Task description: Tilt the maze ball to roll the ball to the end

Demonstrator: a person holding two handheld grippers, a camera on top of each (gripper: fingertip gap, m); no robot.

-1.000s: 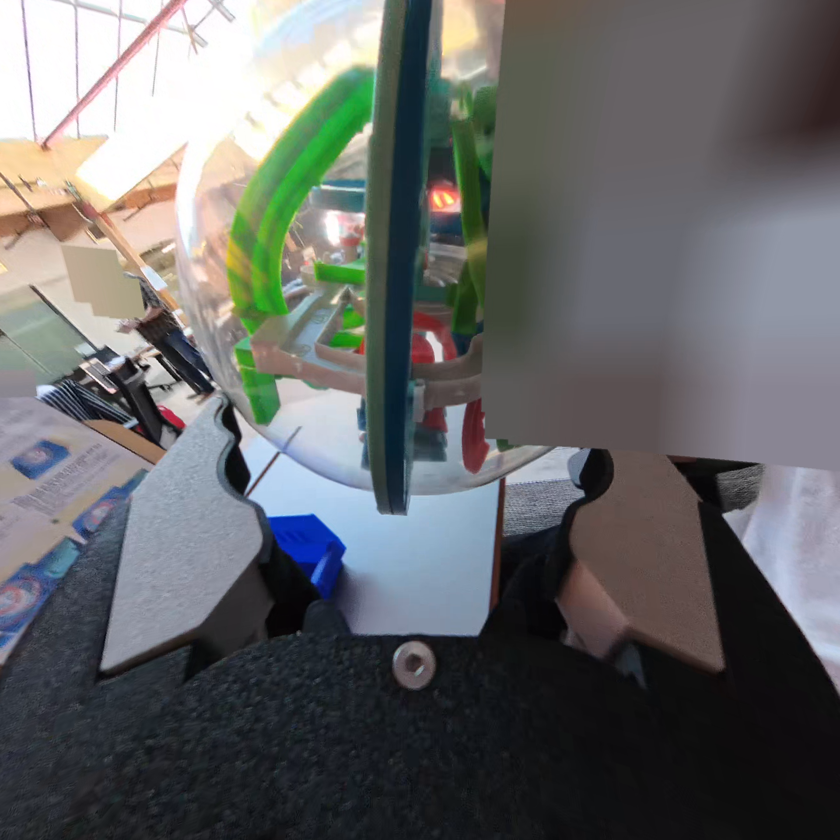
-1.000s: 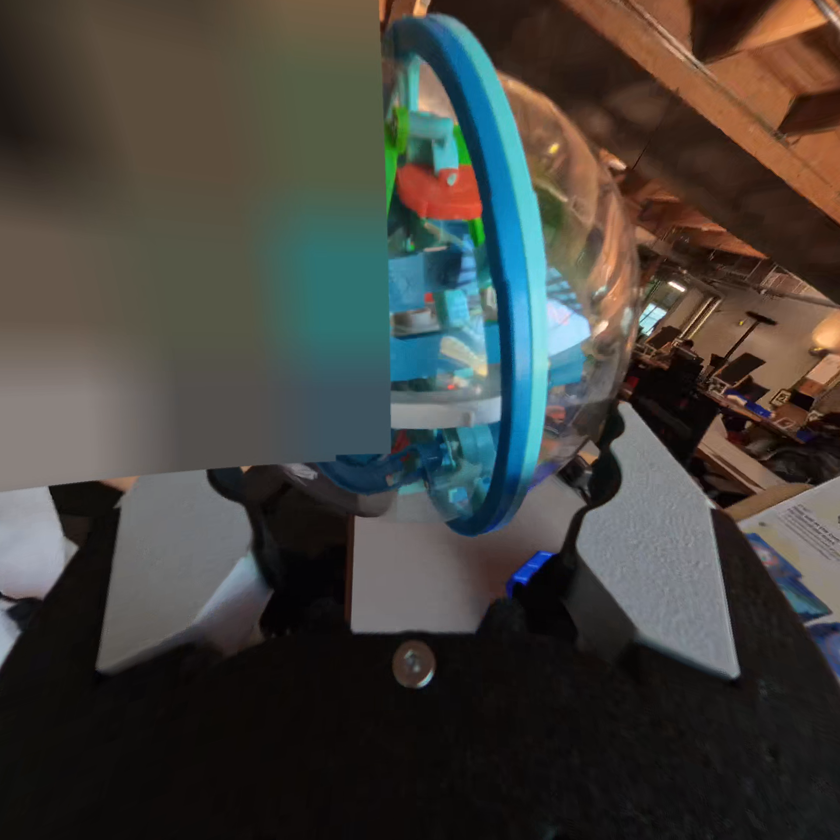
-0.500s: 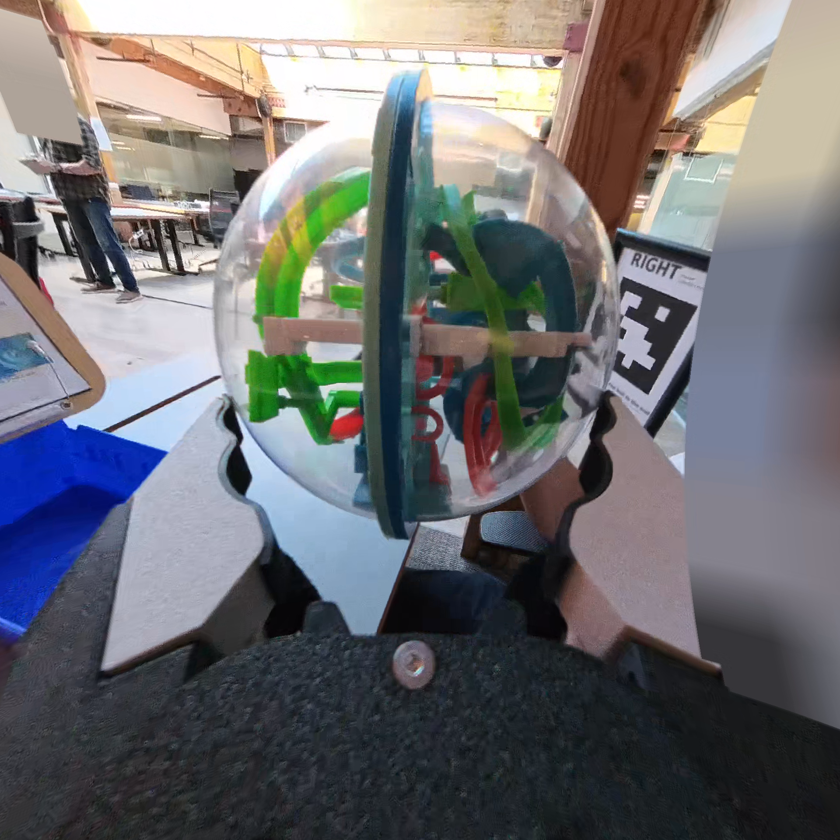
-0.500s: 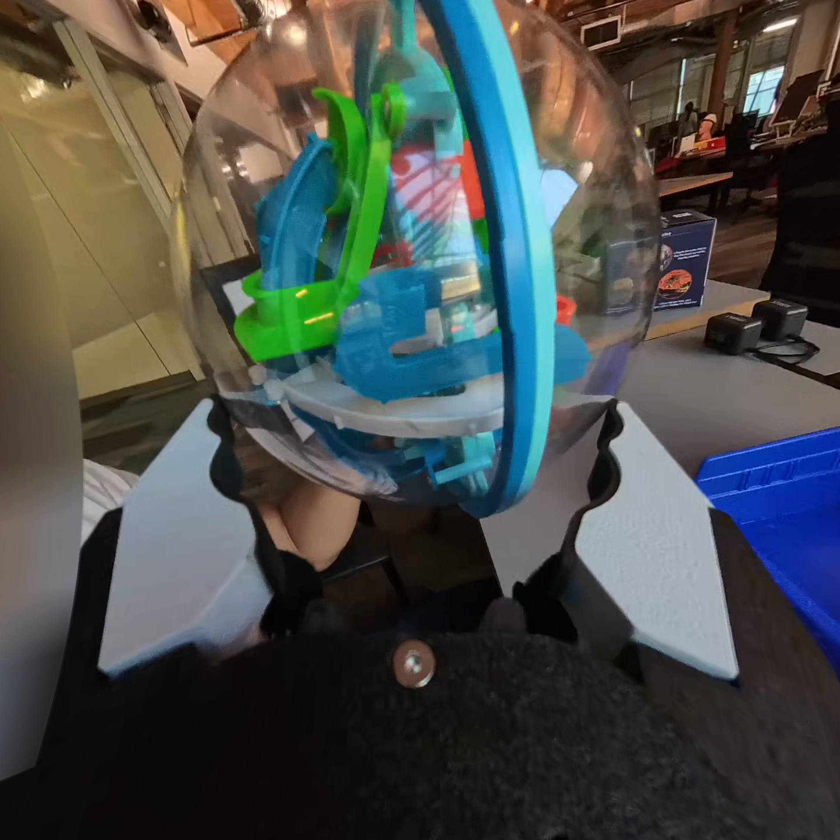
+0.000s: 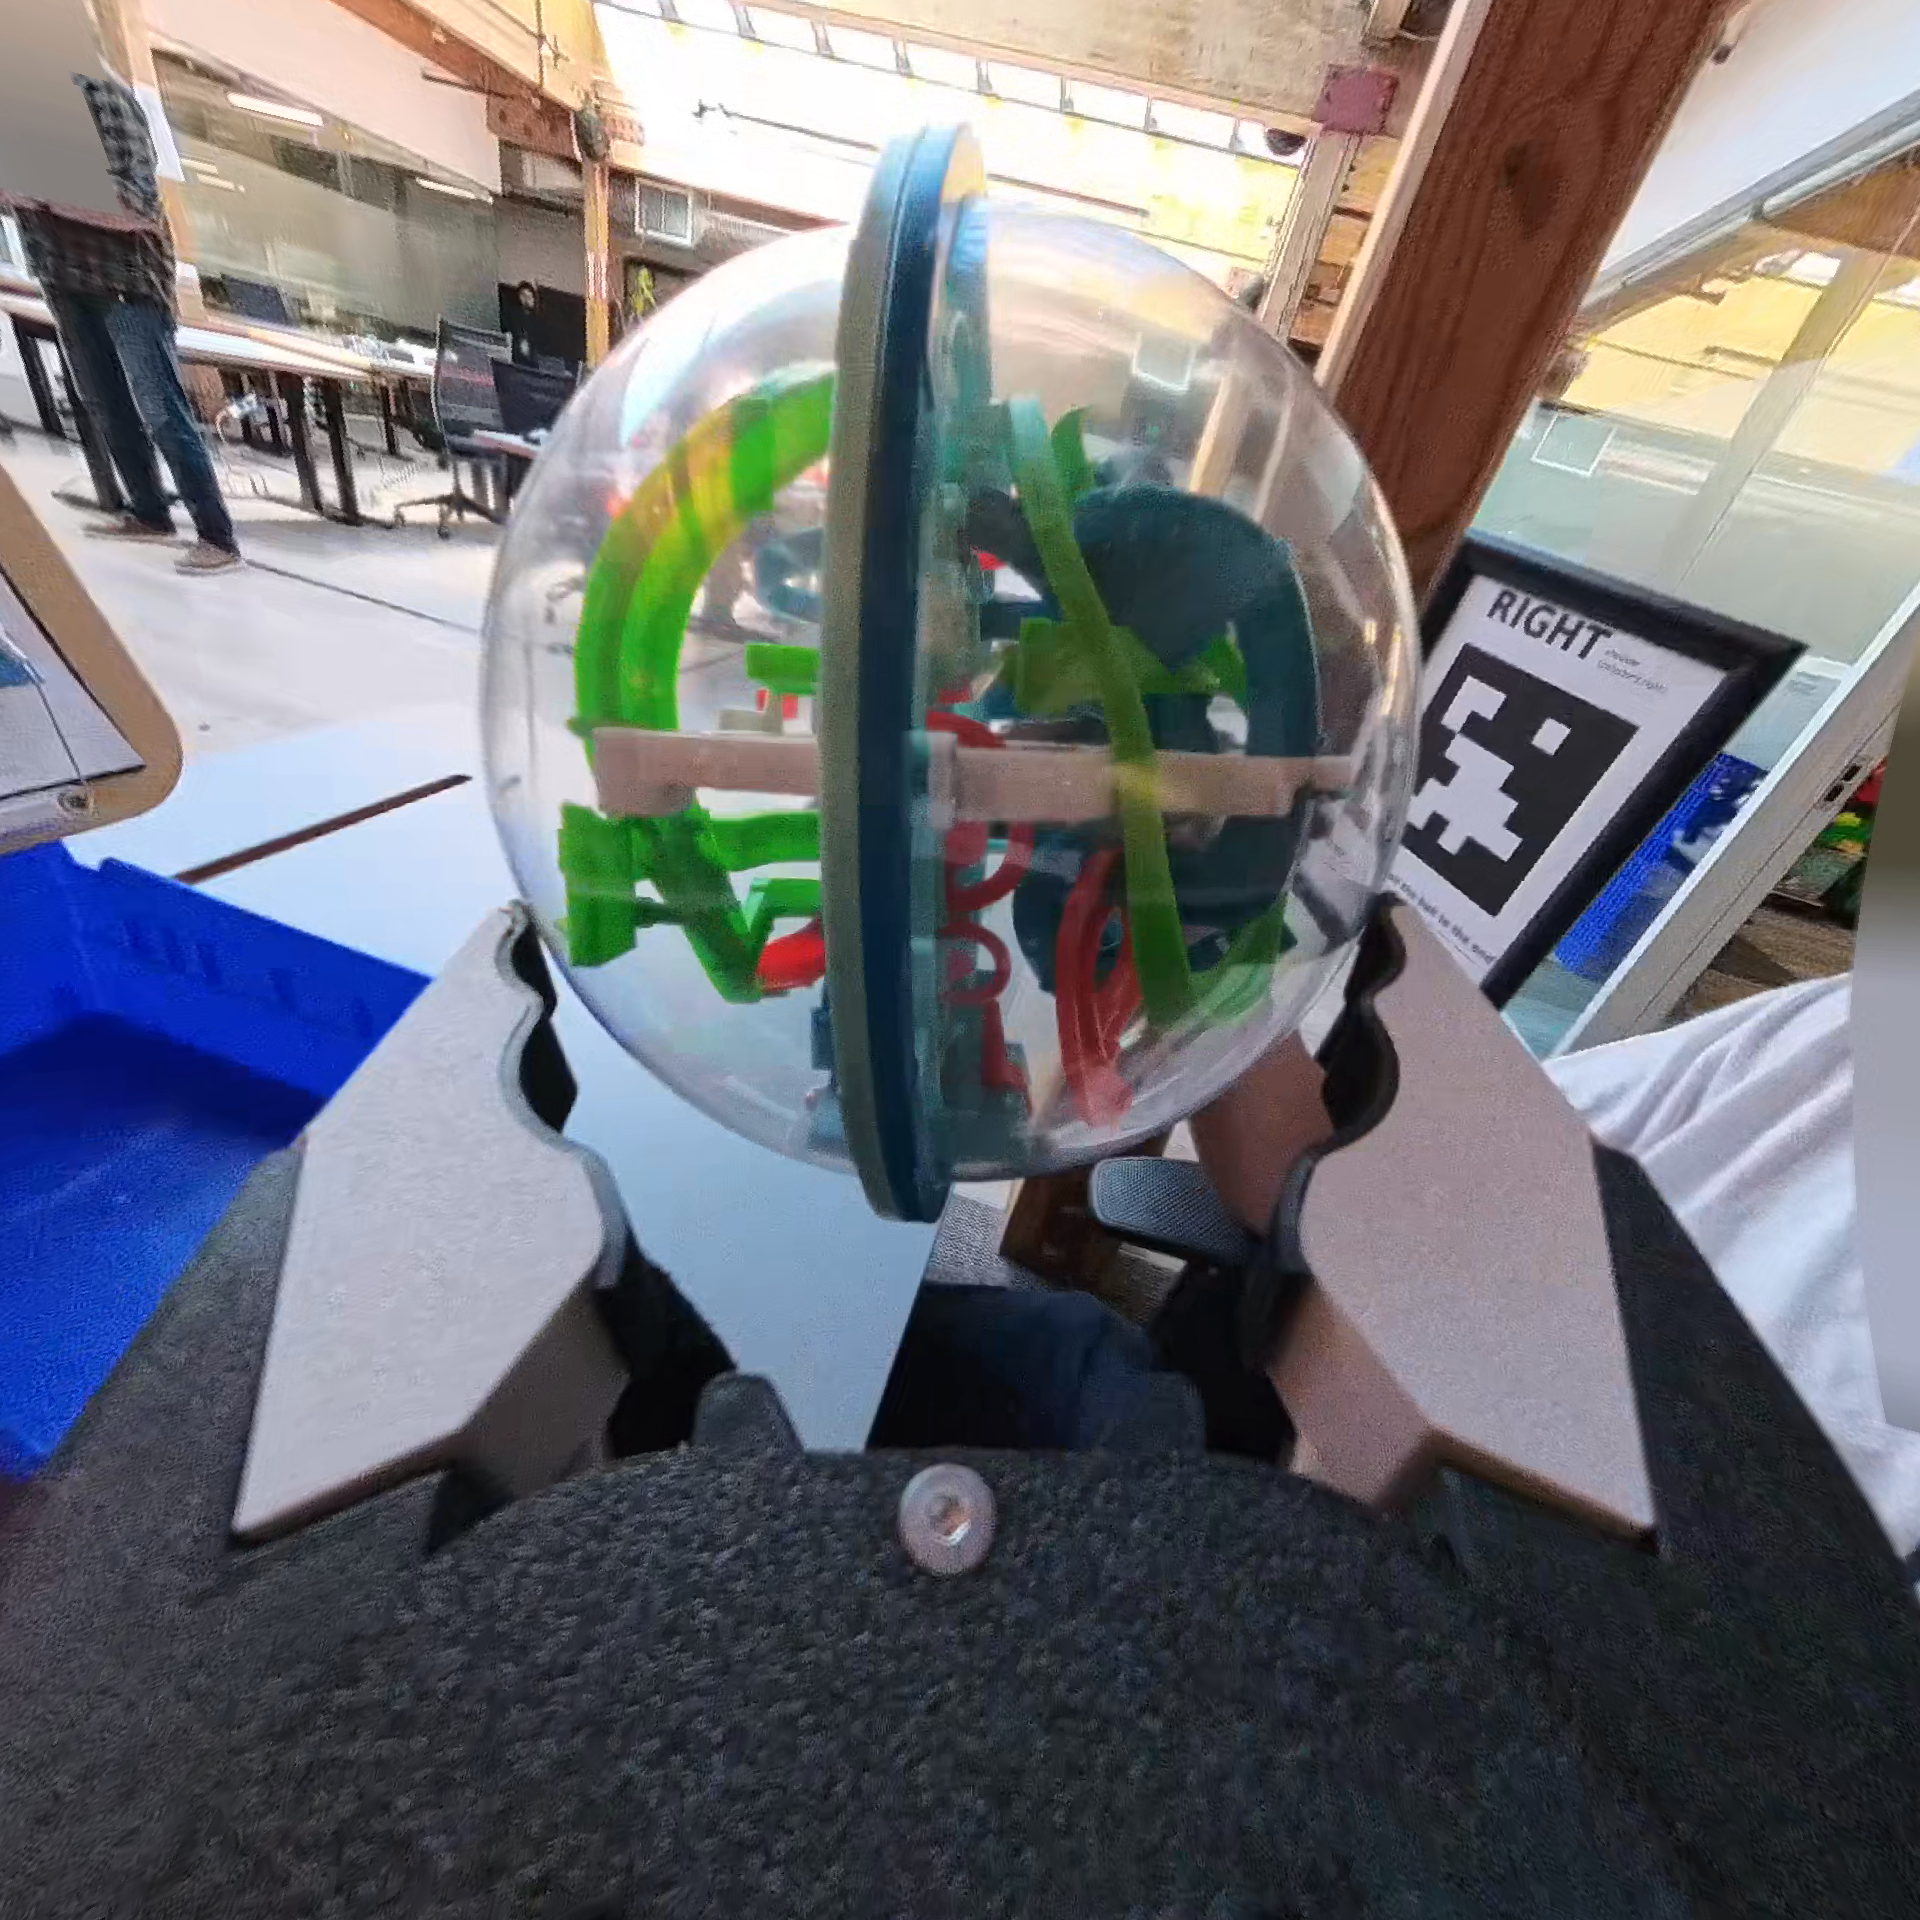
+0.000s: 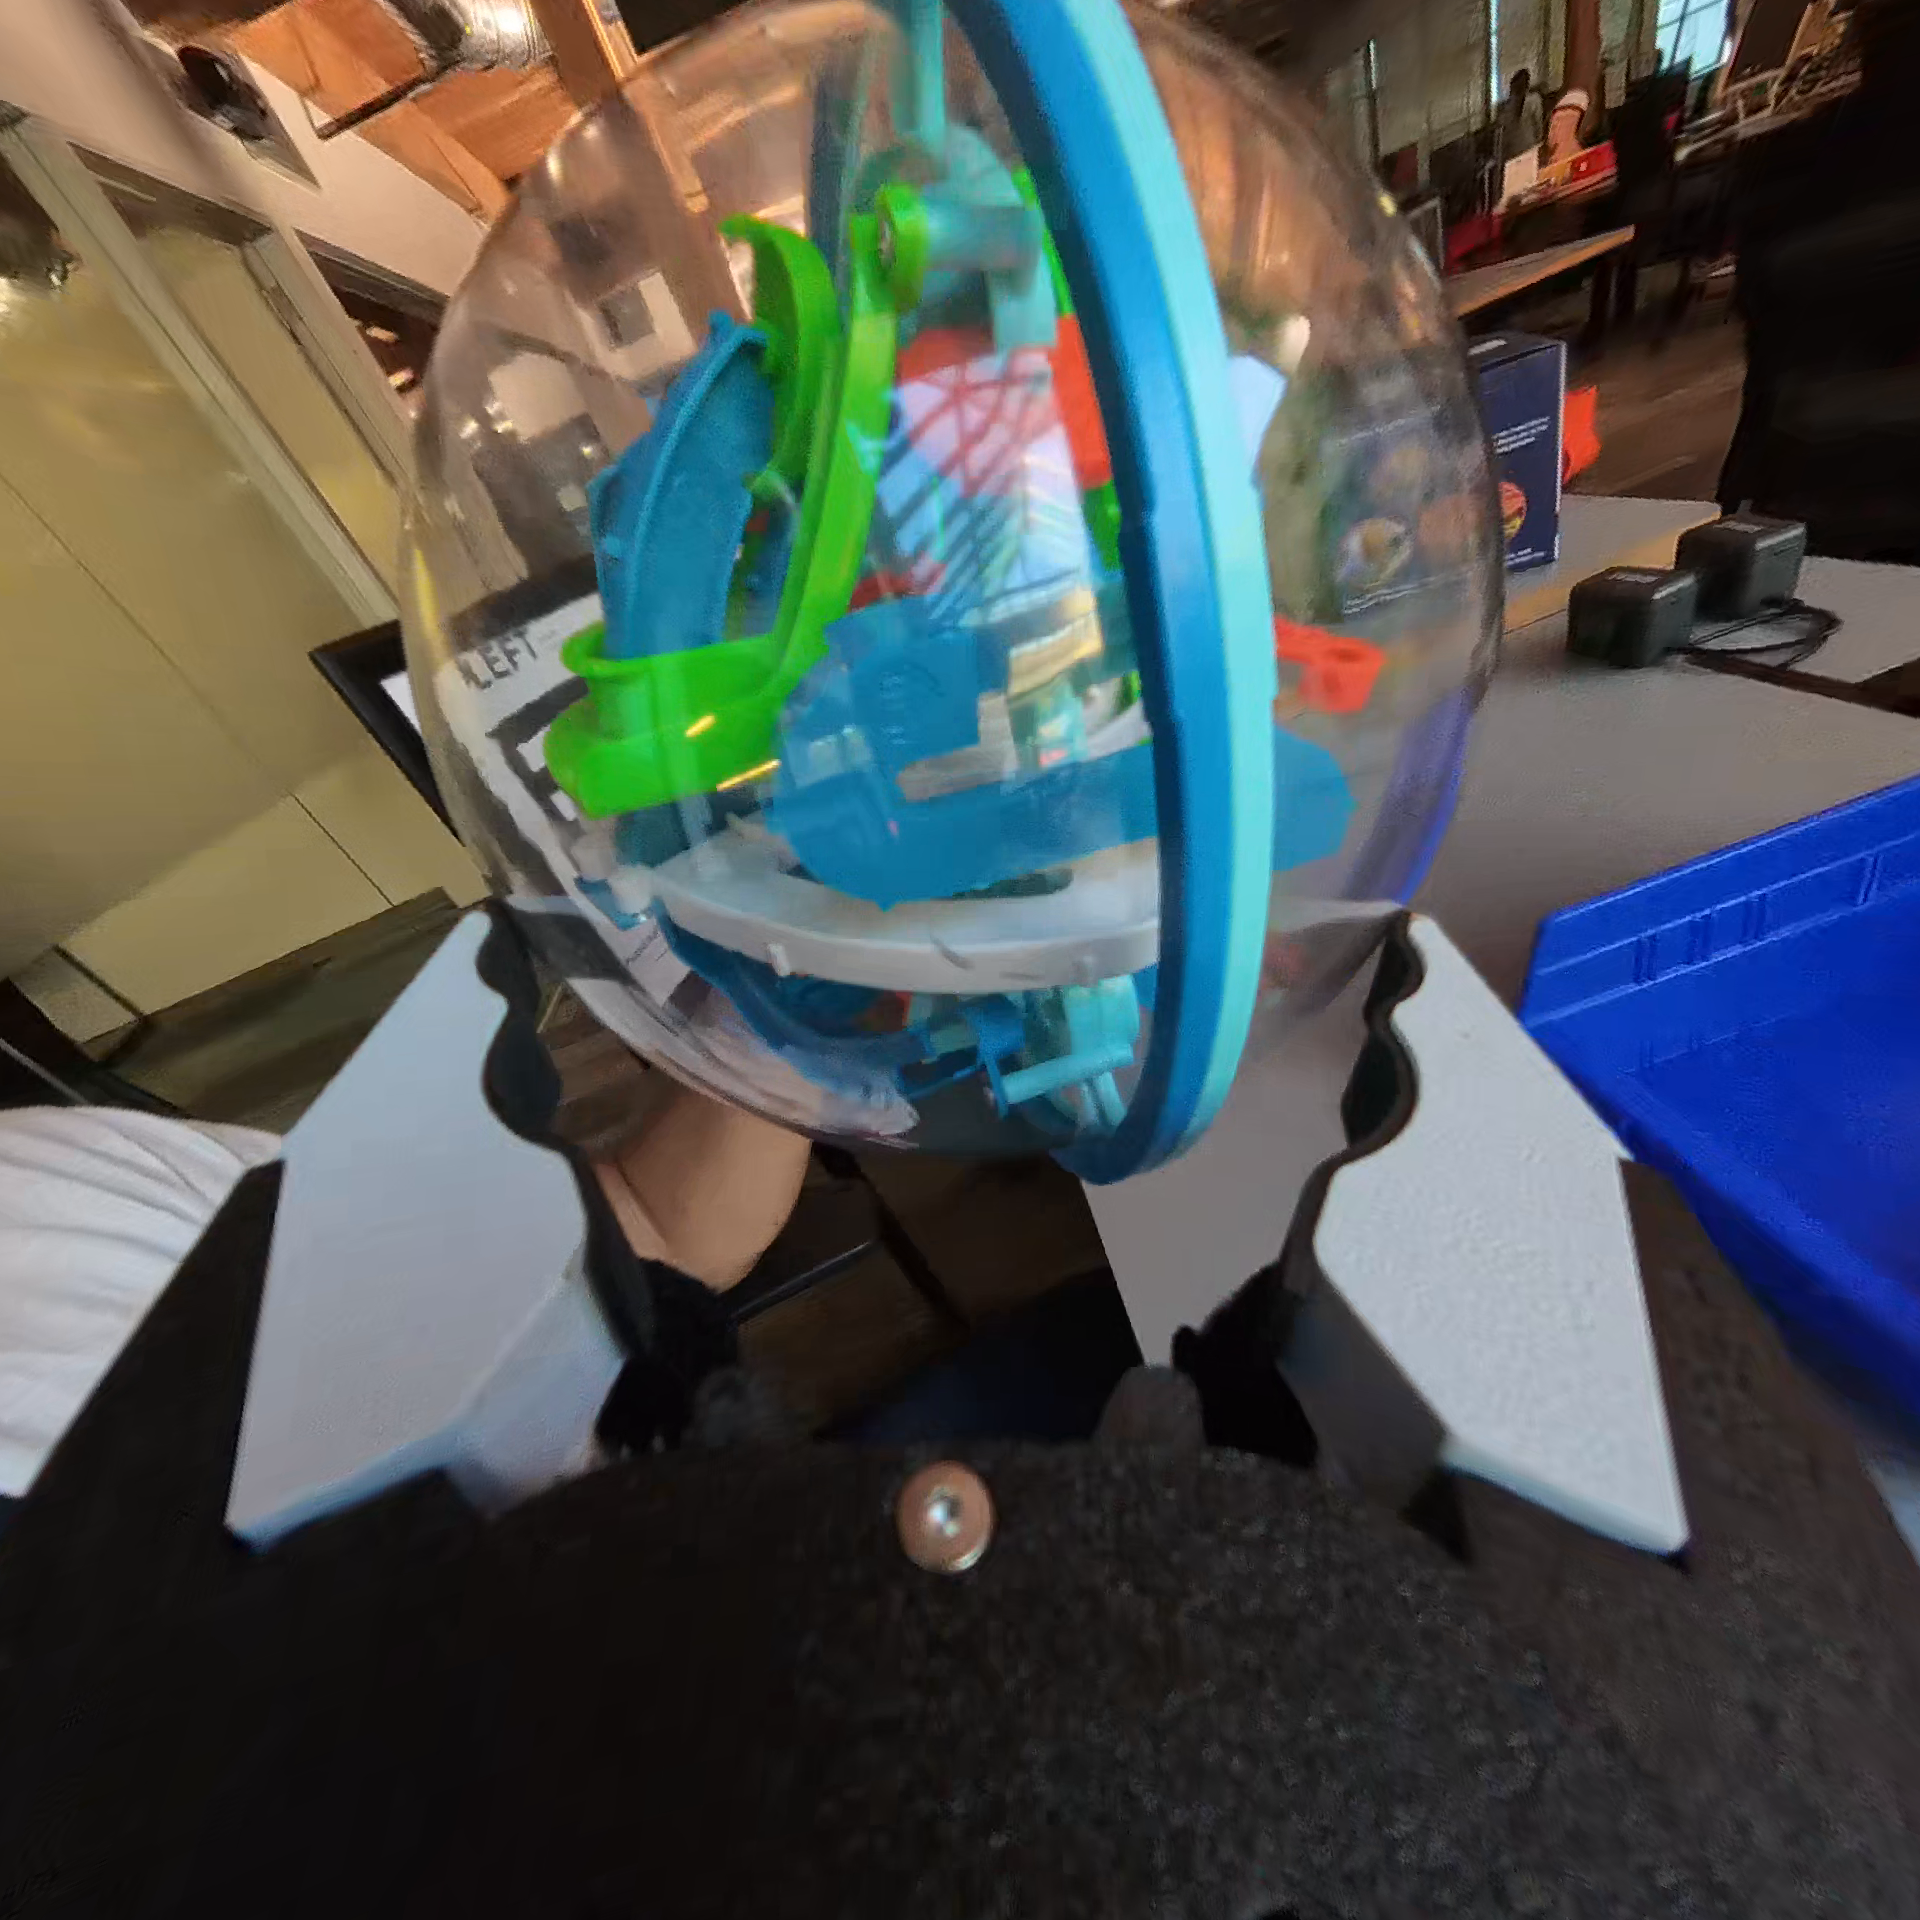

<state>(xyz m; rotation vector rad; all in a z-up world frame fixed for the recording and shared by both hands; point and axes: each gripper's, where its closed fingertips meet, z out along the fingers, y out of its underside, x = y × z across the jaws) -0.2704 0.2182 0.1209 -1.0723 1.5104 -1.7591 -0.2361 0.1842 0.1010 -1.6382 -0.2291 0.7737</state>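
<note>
The maze ball point(image 5: 945, 675) is a clear sphere with a blue ring around its middle and green, red, blue and pale tracks inside. In the left wrist view it sits between my left gripper's point(image 5: 945, 925) two fingers, and both pads point(image 5: 520, 966) press on its lower sides. In the right wrist view the maze ball point(image 6: 935, 623) sits the same way in my right gripper point(image 6: 940, 935), with both pads point(image 6: 1382, 987) against it. The sphere is held in the air, its ring upright. I cannot make out the small ball inside.
A blue bin point(image 5: 156, 1039) lies on the white table point(image 5: 343, 862); it also shows in the right wrist view point(image 6: 1745, 987). A framed marker sign point(image 5: 1600, 769) and a wooden post point(image 5: 1475, 260) stand behind. Black boxes point(image 6: 1683, 582) sit on the table. A hand point(image 6: 707, 1205) is under the sphere.
Both grippers have swung down with the maze ball from pointing up at the ceiling to about level. The sphere has stayed in both grasps, and it has barely moved over the last half second.
</note>
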